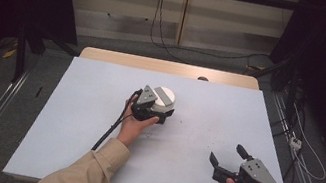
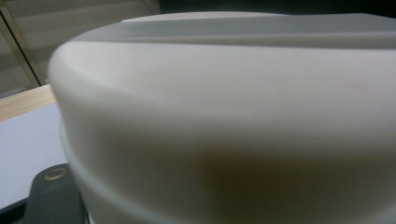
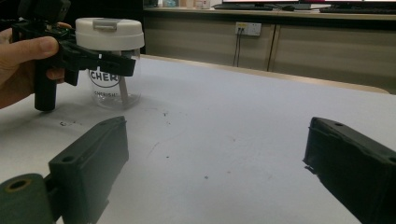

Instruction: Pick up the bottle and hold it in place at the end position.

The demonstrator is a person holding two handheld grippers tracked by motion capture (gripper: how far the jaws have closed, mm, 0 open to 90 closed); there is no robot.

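One clear jar (image 3: 112,79), white-lidded

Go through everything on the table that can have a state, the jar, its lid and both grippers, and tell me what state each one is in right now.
Jar: upright on the table, clear, seems empty.
Lid: white, on the jar.
Left gripper: jaws at the jar just under the lid, closed on it.
Right gripper: jaws wide open, nothing between them, apart from the jar.
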